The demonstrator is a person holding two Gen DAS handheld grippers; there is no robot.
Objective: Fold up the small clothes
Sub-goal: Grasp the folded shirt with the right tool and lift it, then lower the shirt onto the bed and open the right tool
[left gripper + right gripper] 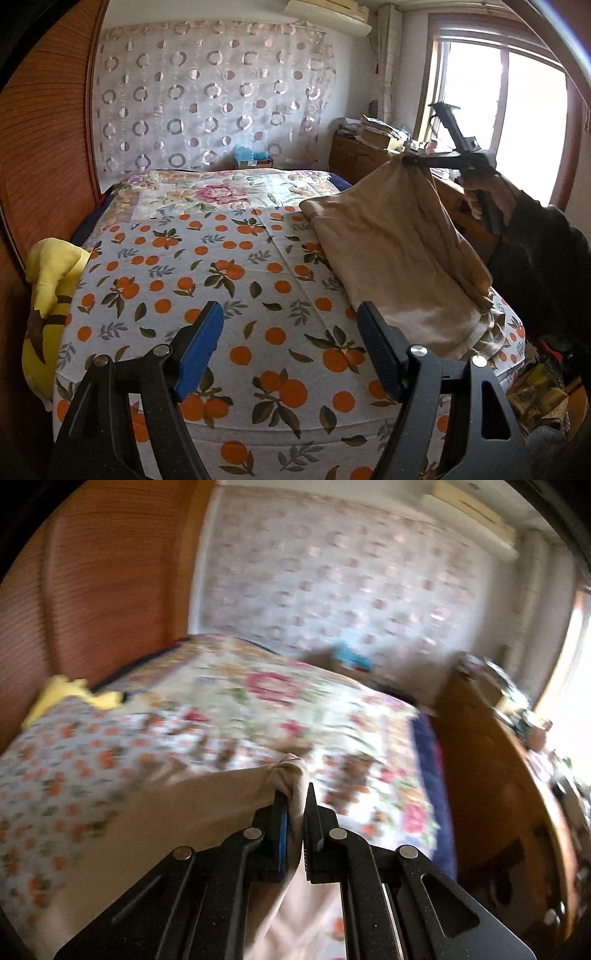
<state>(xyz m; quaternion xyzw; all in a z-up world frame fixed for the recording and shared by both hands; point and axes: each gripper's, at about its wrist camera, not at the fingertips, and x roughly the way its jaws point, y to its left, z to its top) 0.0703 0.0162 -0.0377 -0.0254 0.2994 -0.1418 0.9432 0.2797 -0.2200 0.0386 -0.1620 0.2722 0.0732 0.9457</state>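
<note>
The right gripper (295,797) pinched the beige garment (391,243) by a corner above the bed (221,266), while the left gripper (291,332) gaped wide, empty, nearby.

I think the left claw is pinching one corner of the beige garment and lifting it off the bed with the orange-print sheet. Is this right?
Not quite: it is the right claw that pinches the corner of the beige garment and lifts it off the bed with the orange-print sheet. The left wrist view shows the left claw open and empty.
</note>
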